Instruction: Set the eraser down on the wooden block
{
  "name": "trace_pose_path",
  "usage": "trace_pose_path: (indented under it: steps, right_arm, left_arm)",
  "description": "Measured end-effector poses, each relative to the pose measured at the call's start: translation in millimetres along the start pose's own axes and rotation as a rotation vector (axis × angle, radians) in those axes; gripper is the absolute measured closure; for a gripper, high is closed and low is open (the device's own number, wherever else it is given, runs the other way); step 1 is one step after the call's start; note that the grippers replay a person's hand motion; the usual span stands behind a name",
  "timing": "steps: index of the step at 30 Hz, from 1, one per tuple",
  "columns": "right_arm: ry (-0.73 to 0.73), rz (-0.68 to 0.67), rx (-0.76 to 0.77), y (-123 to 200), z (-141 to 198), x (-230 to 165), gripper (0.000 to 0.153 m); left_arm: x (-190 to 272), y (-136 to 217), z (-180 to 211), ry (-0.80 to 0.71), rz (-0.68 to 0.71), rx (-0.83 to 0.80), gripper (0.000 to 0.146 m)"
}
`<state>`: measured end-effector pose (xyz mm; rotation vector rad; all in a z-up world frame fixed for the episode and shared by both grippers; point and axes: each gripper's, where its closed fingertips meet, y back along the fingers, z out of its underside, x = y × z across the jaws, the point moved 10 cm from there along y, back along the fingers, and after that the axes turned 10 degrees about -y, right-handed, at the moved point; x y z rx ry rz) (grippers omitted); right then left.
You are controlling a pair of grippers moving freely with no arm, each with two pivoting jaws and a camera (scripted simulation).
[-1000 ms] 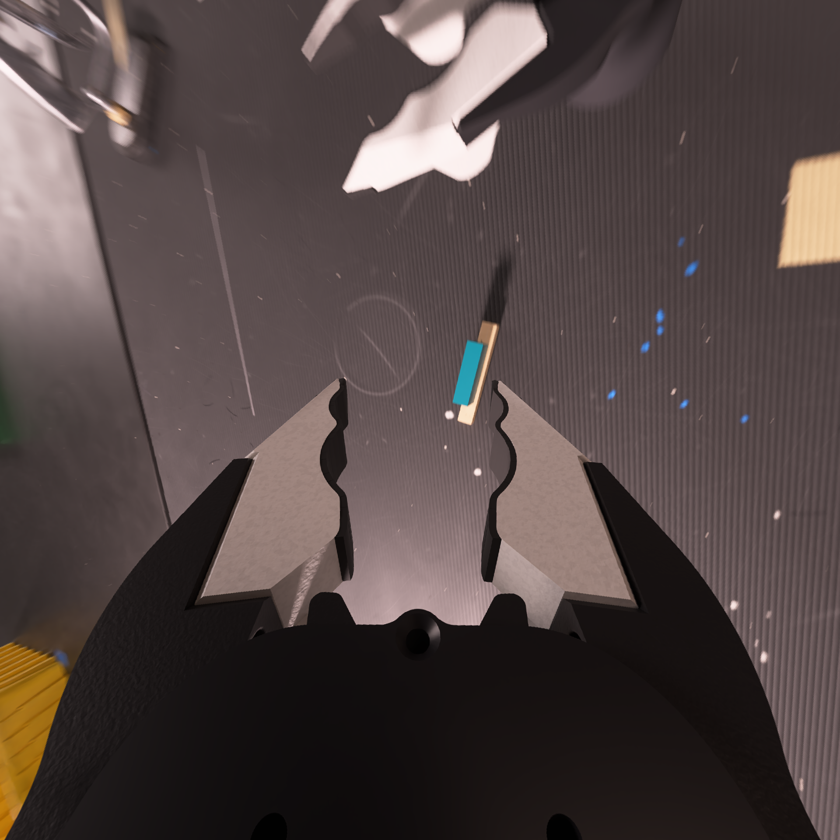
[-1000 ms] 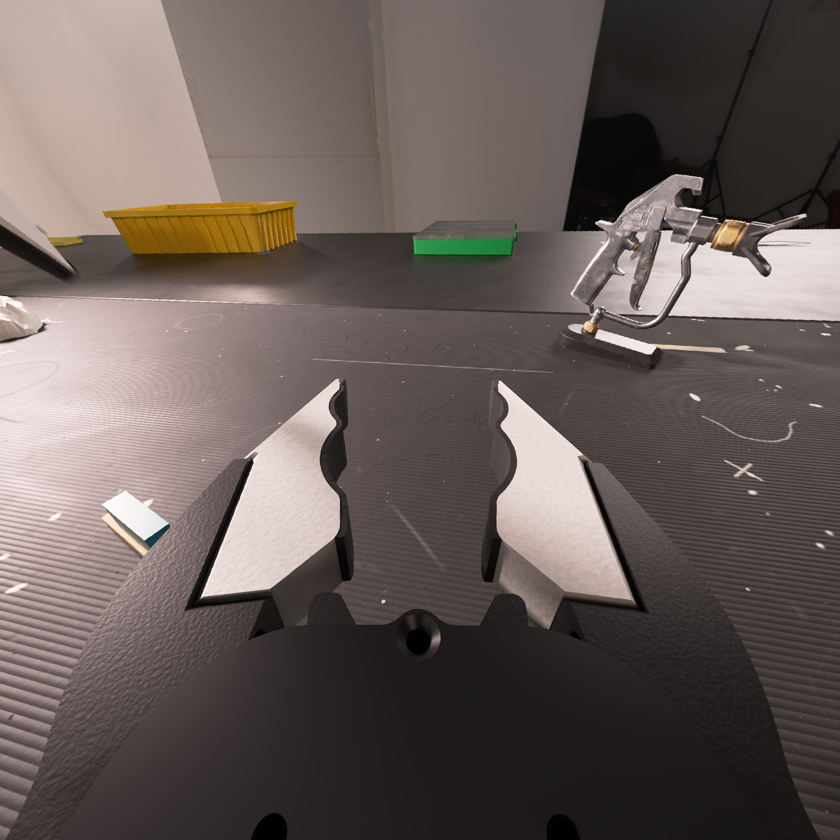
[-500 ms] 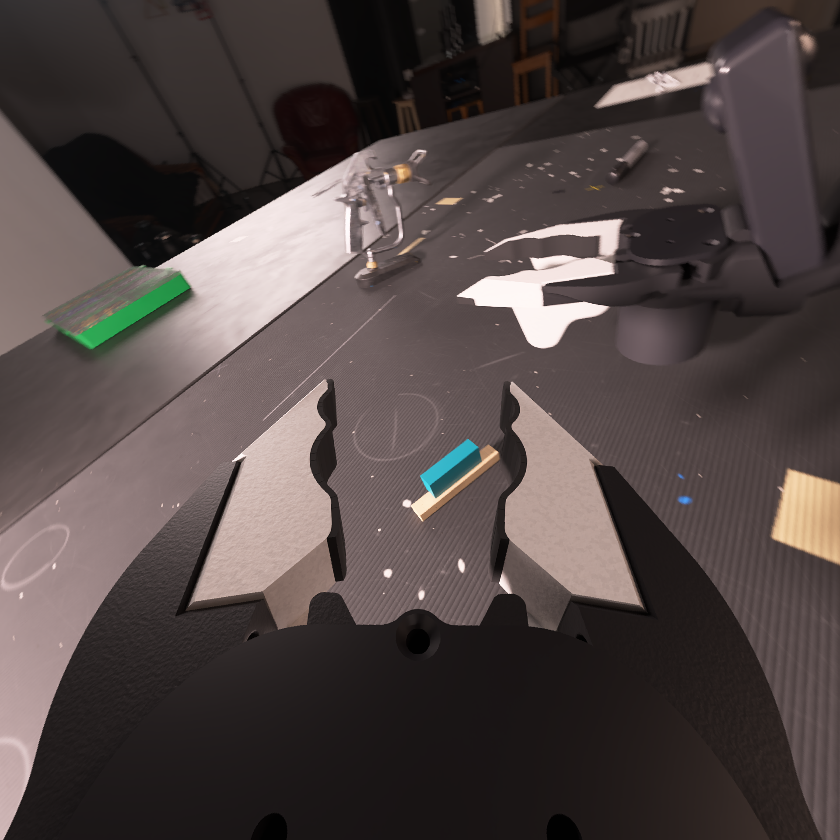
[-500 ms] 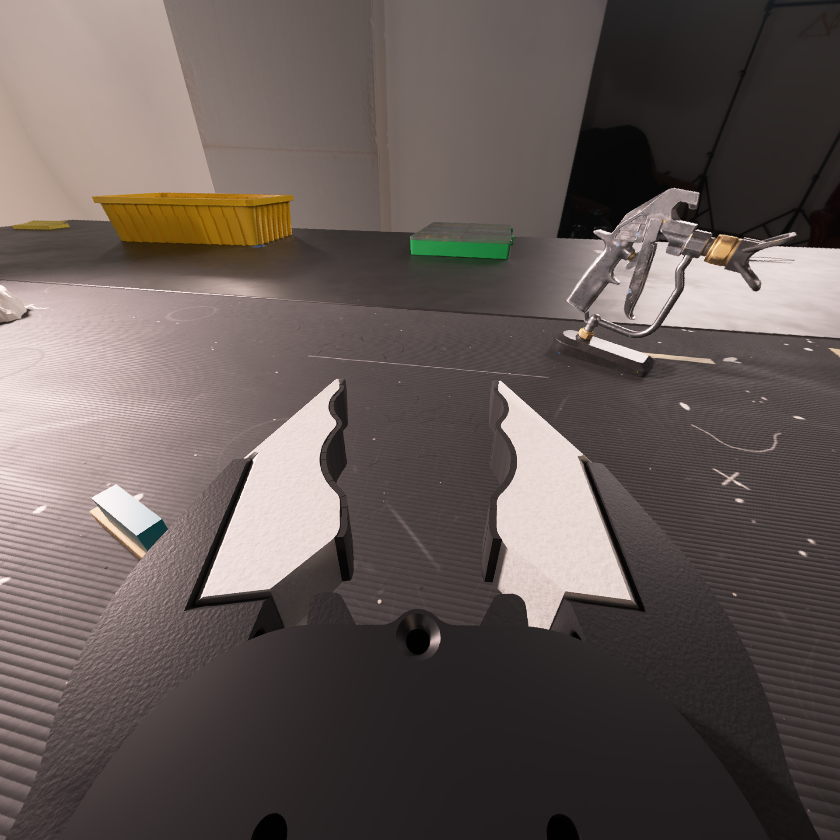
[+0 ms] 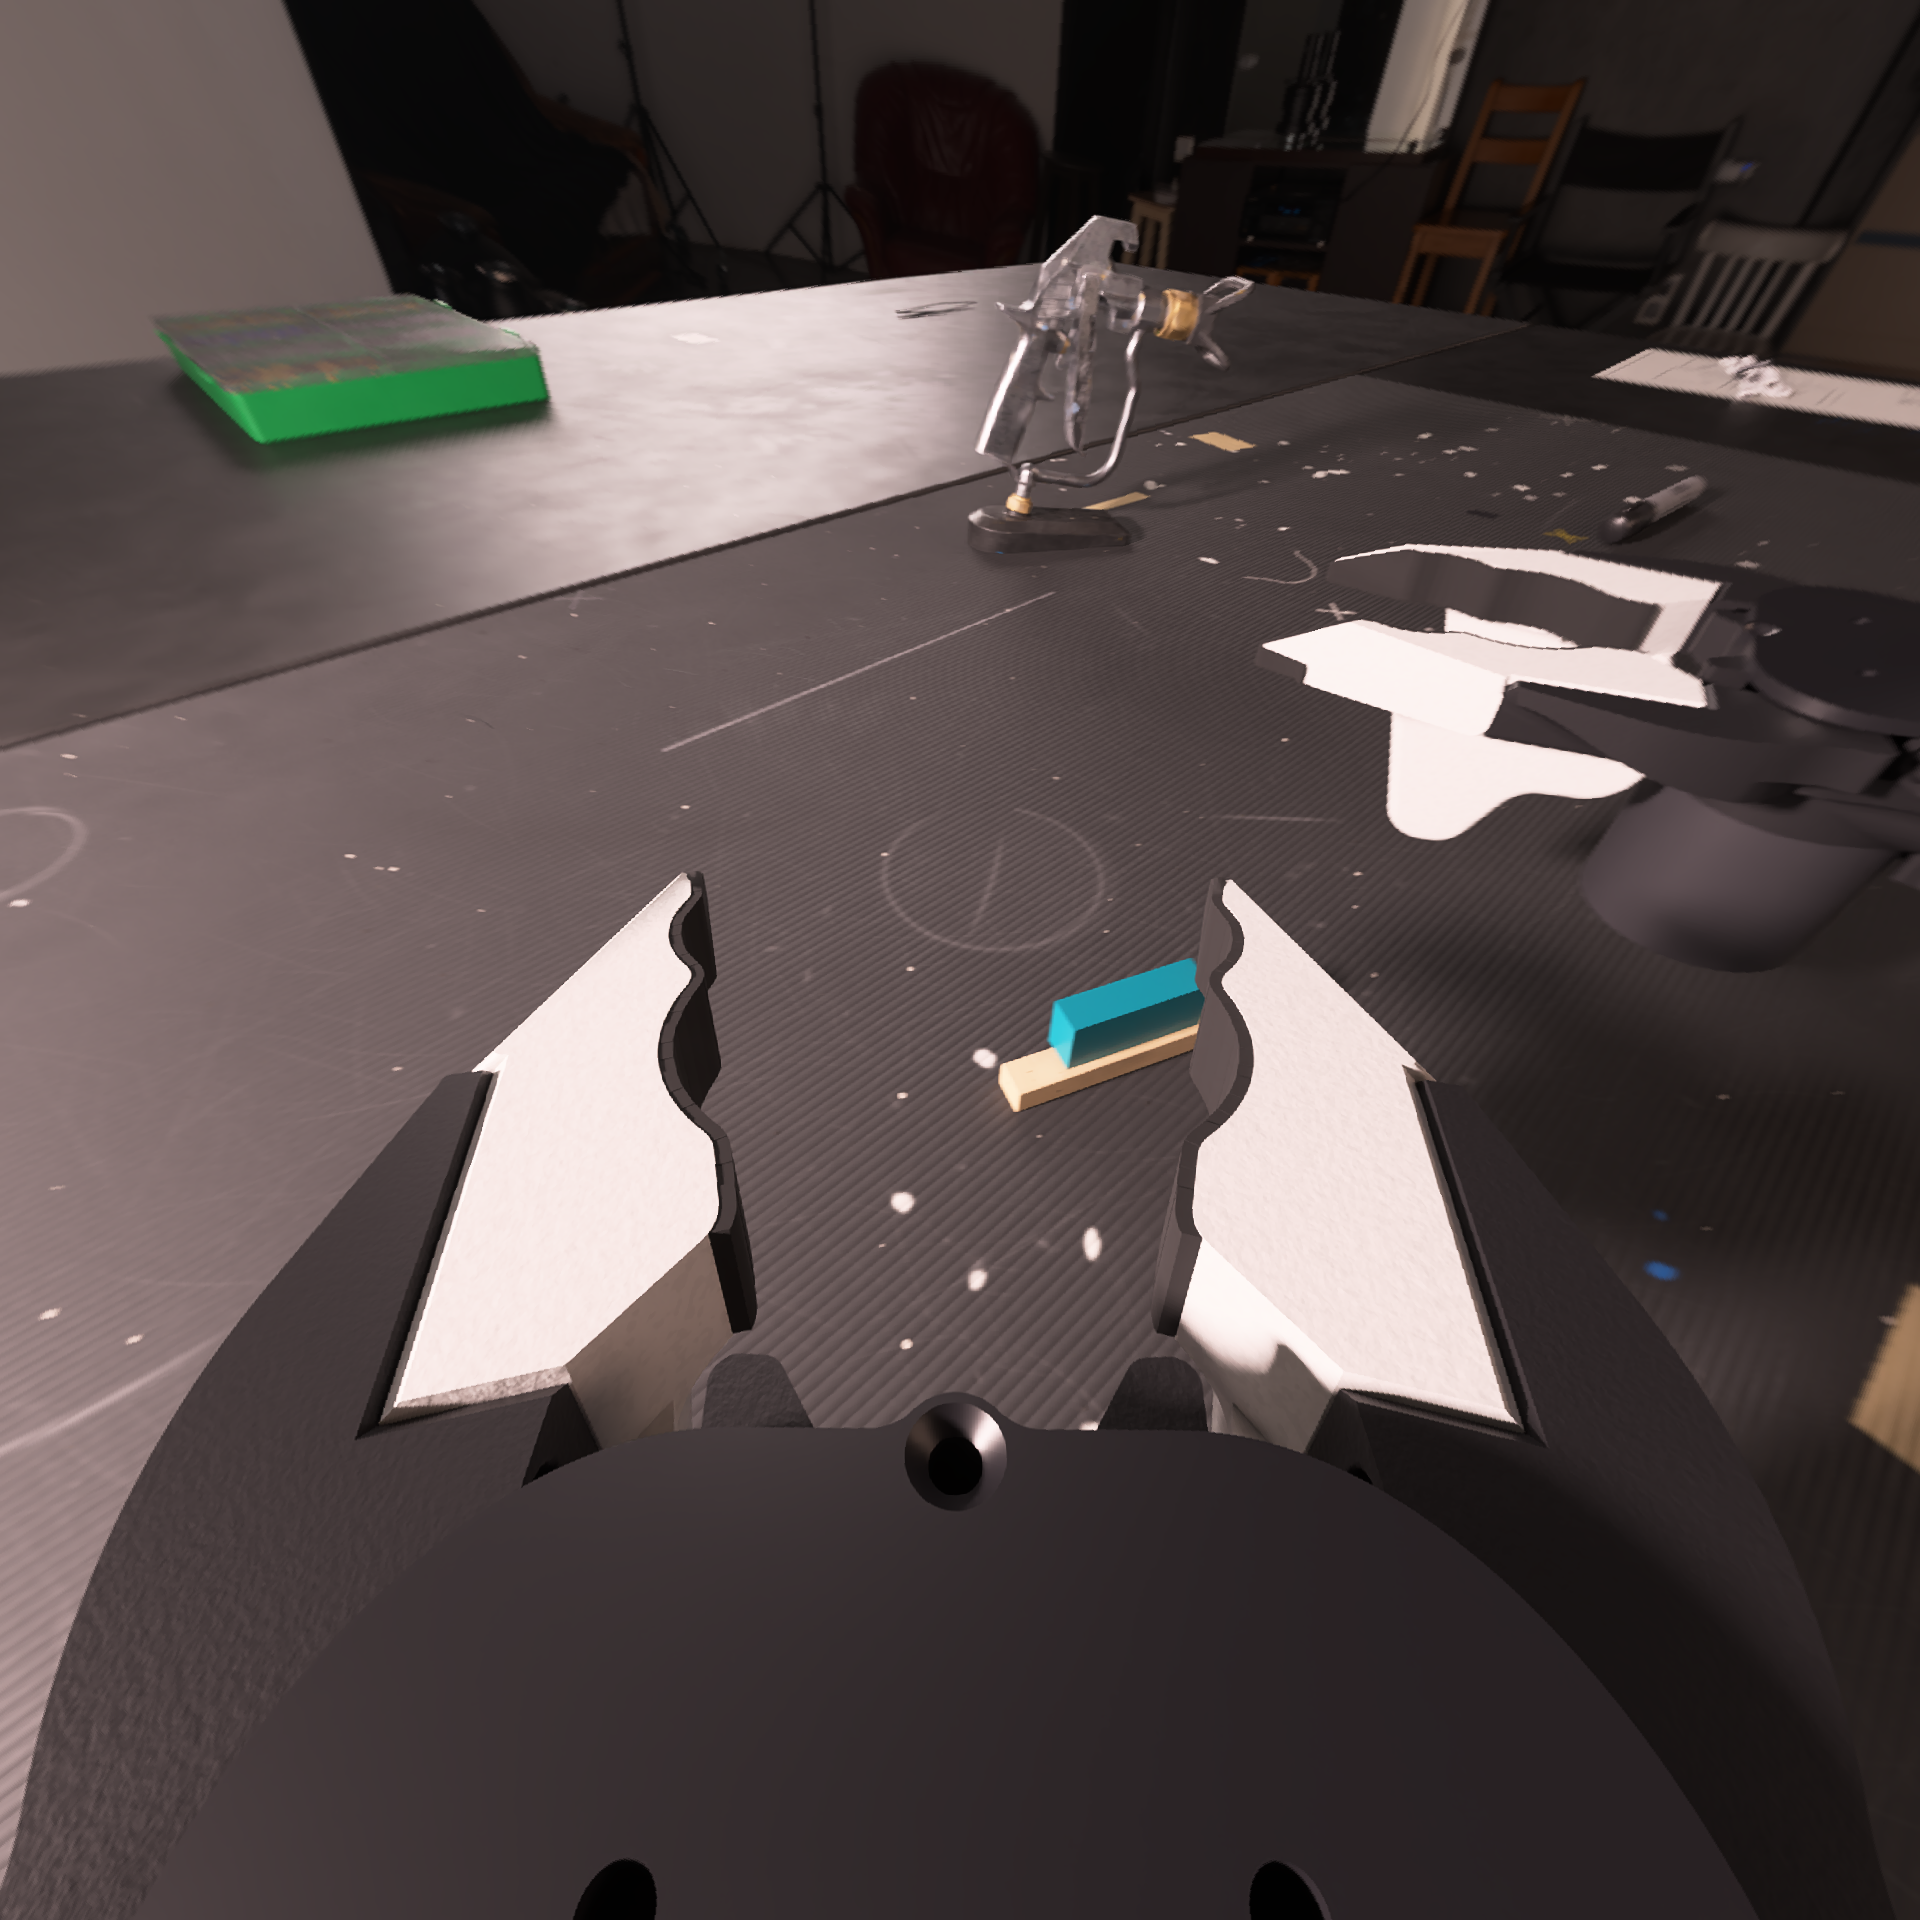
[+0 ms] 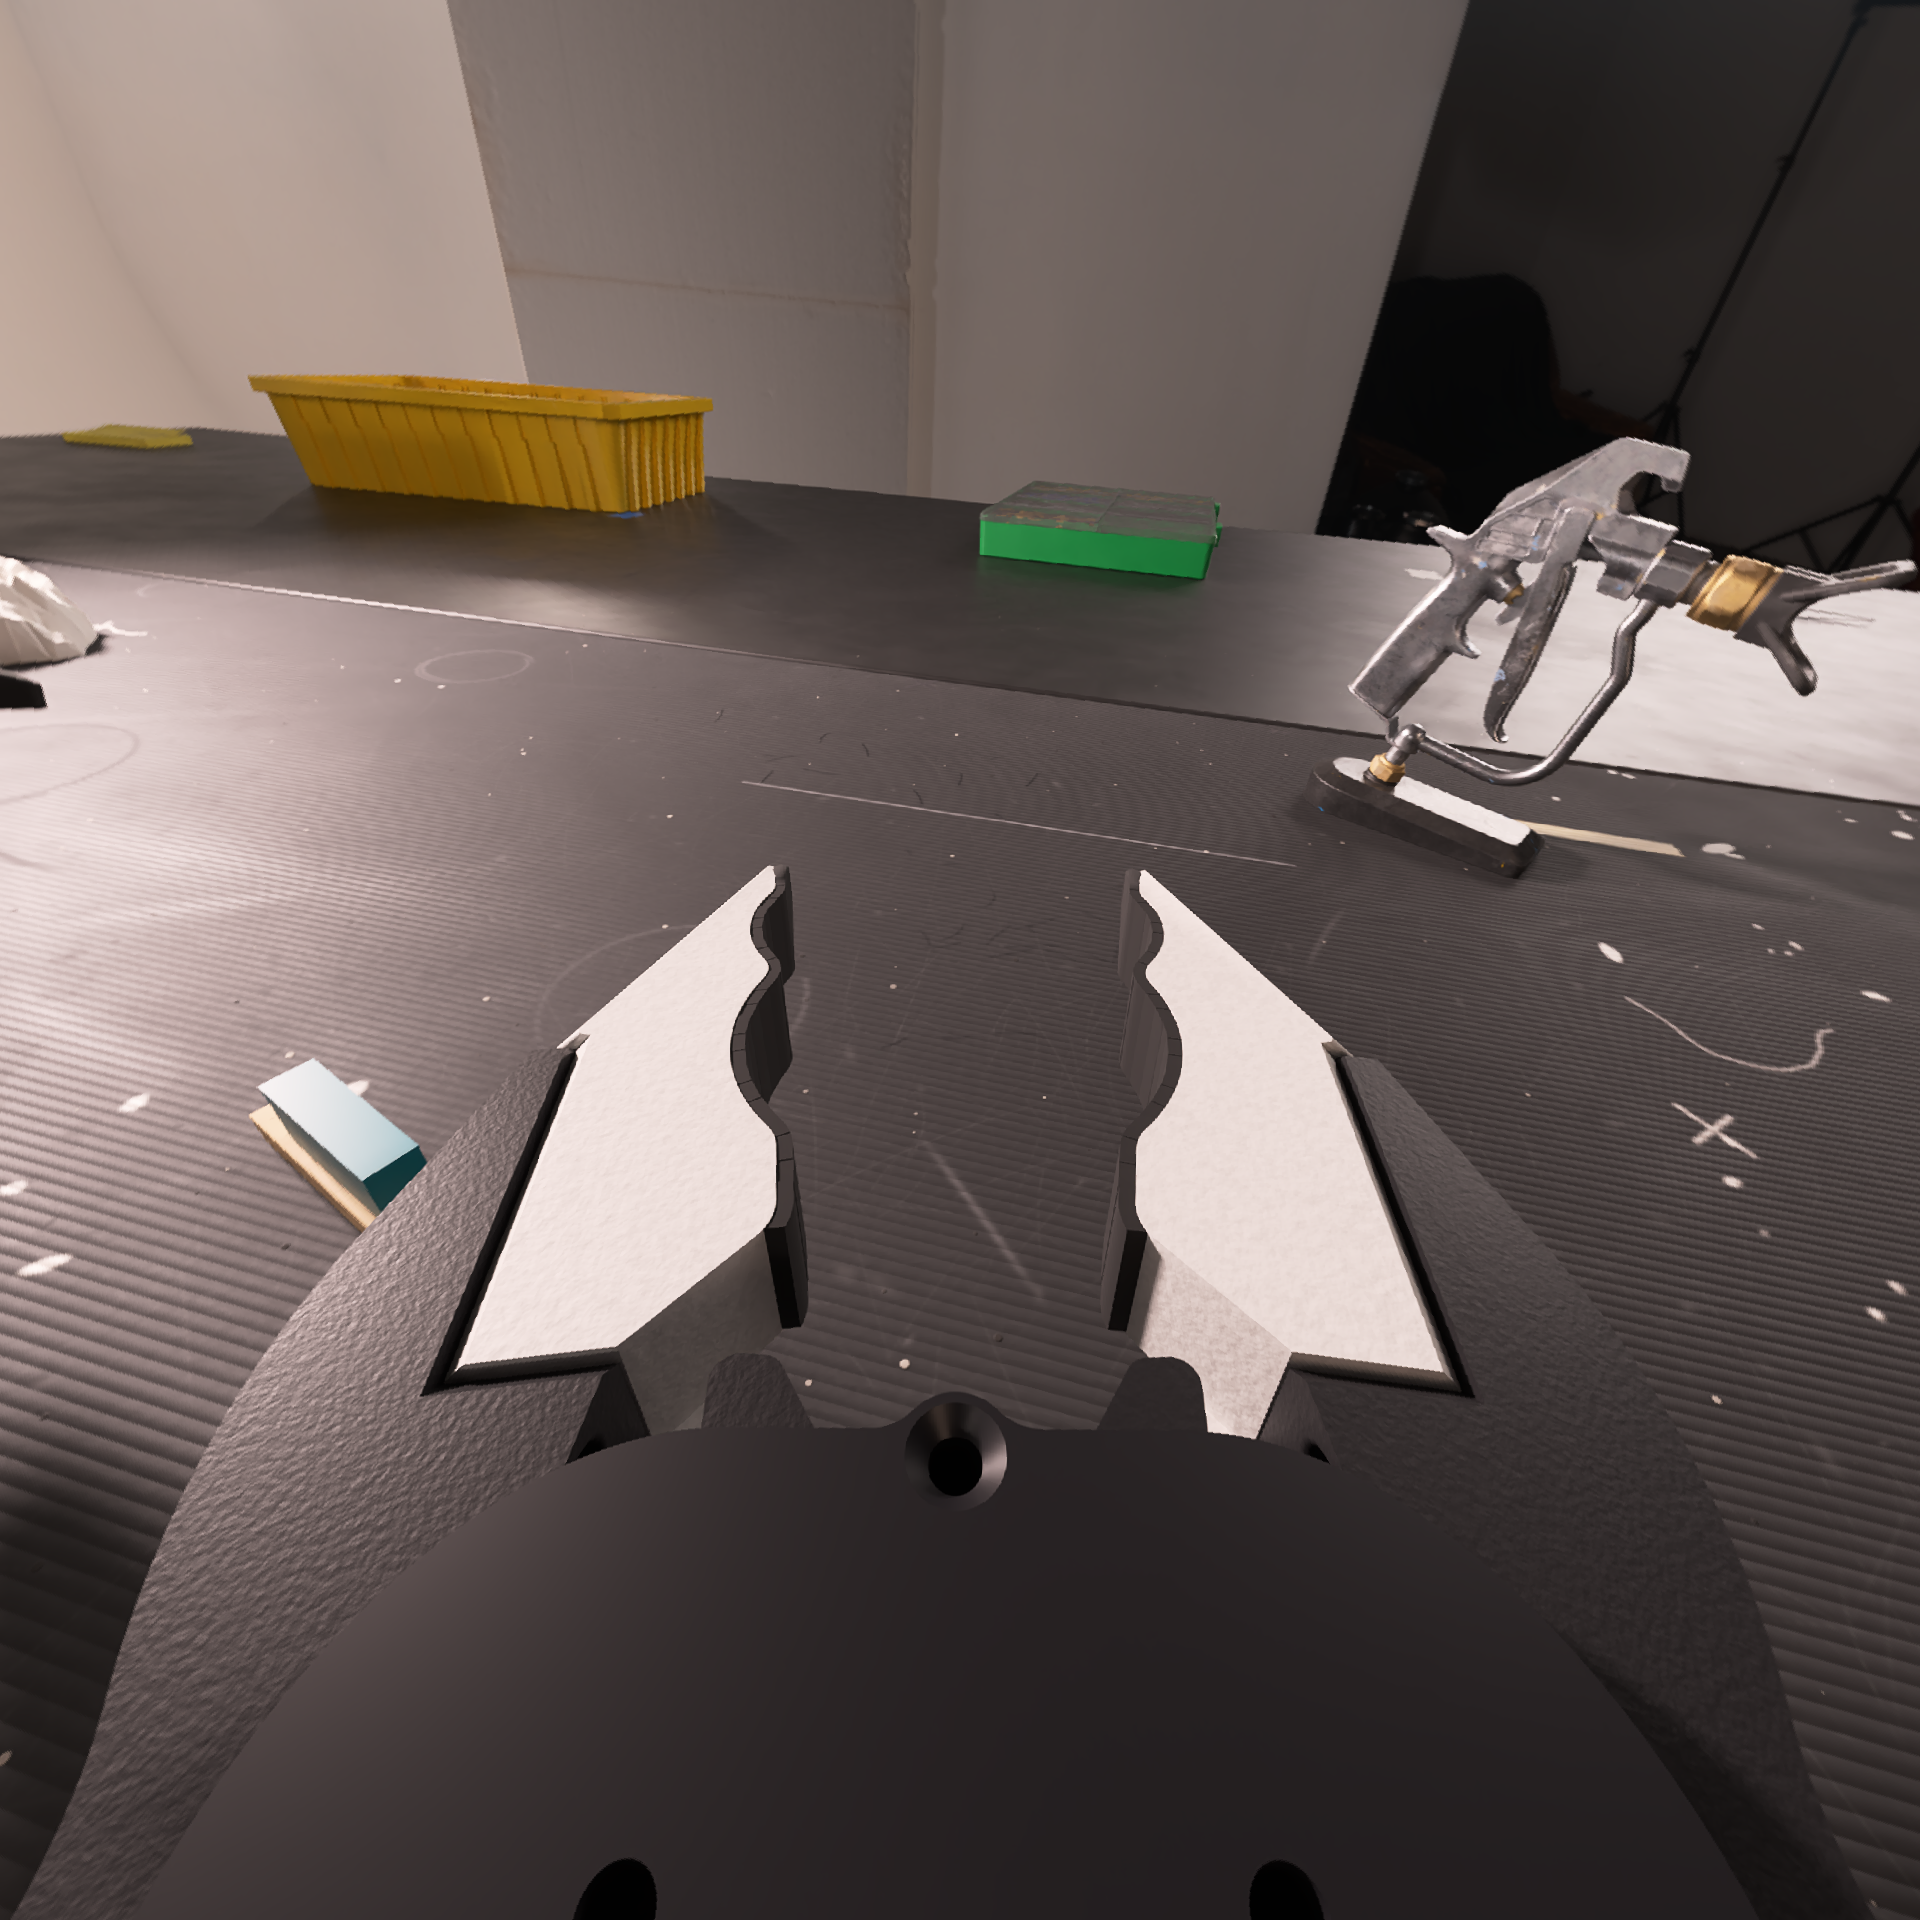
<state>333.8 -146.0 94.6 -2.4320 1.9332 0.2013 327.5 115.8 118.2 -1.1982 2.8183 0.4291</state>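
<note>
A teal eraser [image 5: 1124,1008] lies on a thin pale wooden block [image 5: 1091,1070] on the dark ribbed table. In the left wrist view the pair sits just ahead of my left gripper [image 5: 961,894], close to its right finger. The left gripper is open and empty. In the right wrist view the eraser [image 6: 338,1127] on the block [image 6: 307,1164] lies to the lower left of my right gripper [image 6: 956,888], which is open and empty. The right gripper also shows in the left wrist view [image 5: 1351,644] at the right, apart from the eraser.
A metal spray gun [image 6: 1558,623] stands on a dark base at the far right. A green flat box [image 6: 1099,528] and a yellow bin [image 6: 488,442] sit at the back. A black marker [image 5: 1652,509] lies far right. White crumpled paper [image 6: 31,618] lies at the left.
My left gripper has tilted up from looking down at the table and drawn back from the eraser and block. My right gripper has shifted only slightly. The eraser stays on the block.
</note>
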Motion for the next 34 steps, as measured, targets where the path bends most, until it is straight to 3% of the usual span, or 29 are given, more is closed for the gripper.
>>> trace_pose_path:
  steps: [7,26,34]
  right_arm:
    - [0.059,-0.006,-0.018,-1,5,-9,0.09]
    - [0.046,-0.04,-0.029,1,6,-11,0.095]
    - [-0.015,-0.17,0.024,9,-7,-9,0.091]
  left_arm:
    - [-3,4,4,0.002,-0.028,0.068,0.053]
    - [0,-11,18,-0.016,-0.024,0.018,0.056]
    - [2,-17,22,-0.03,-0.011,0.018,0.056]
